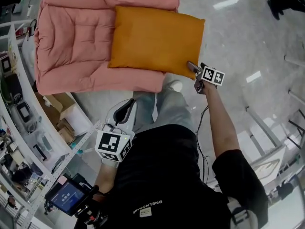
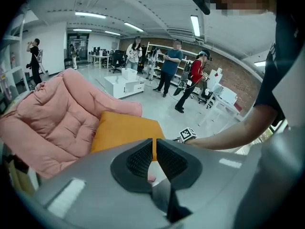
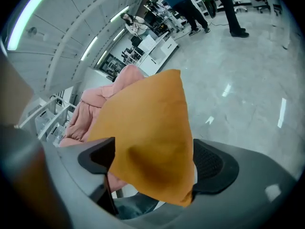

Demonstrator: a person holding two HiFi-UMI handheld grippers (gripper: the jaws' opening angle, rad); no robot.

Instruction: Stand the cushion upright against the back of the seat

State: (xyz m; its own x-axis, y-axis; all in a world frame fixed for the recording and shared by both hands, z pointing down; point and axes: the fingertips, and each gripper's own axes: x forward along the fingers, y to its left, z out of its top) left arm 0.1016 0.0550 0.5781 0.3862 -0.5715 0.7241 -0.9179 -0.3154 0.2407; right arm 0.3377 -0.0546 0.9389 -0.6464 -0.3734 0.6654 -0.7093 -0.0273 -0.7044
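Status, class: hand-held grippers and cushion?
Left hand-held gripper shut, empty. Right hand-held gripper open round orange cushion corner. Cushion lying on pink seat, not upright.

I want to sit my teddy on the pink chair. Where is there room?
The seat is bare between the cushion and the arm by the shelves. The floor right of the cushion is bare too. The shelves are crowded.

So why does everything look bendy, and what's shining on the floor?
Left gripper view: wide lens bends the ceiling lights, corners go dark. Right gripper view: same bending, orange cushion blurry up close. Head view: lamp glare on the glossy floor.
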